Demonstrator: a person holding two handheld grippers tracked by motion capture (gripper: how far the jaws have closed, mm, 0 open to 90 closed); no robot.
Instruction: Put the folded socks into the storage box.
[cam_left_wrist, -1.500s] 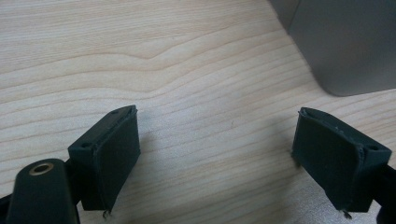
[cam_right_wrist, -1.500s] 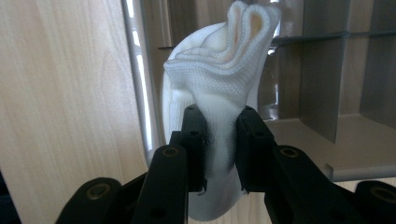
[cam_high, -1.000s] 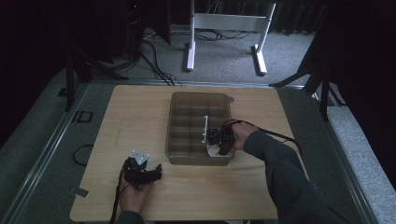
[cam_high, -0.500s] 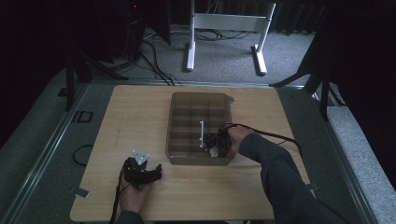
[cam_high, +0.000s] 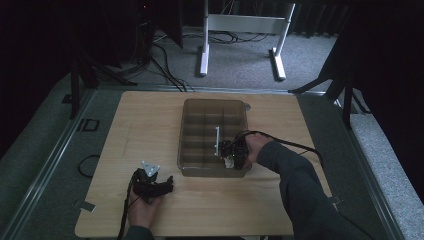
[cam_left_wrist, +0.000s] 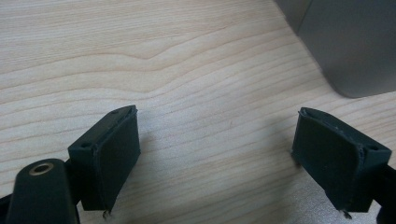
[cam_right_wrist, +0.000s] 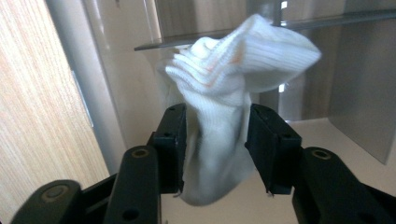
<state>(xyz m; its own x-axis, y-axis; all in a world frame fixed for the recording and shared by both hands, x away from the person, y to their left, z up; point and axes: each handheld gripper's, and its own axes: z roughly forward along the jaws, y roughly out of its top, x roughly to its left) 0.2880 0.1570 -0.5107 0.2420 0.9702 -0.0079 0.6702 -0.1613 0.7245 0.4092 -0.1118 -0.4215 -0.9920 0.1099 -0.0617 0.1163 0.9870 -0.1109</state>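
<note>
- High view: I see my right gripper (cam_high: 231, 154) reaching into the near right corner of the clear divided organiser box (cam_high: 200, 107), which sits mid-table on the wooden table (cam_high: 145, 125). A bit of white shows right under the gripper, inside that corner compartment. My left gripper (cam_high: 150, 186) rests on the table near the front edge, left of the box and well apart from it.
- Left gripper view: my jaws stand wide apart with bare wood between them and nothing held. A corner of the grey box (cam_left_wrist: 355, 42) shows at upper right.
- Right gripper view: a white ribbed sock (cam_right_wrist: 224, 107) hangs bunched between my jaws, inside the box compartment, with the clear dividers behind it. The jaws have just been opening; the sock is between them and brushes both pads, but I cannot tell whether they press on it.
</note>
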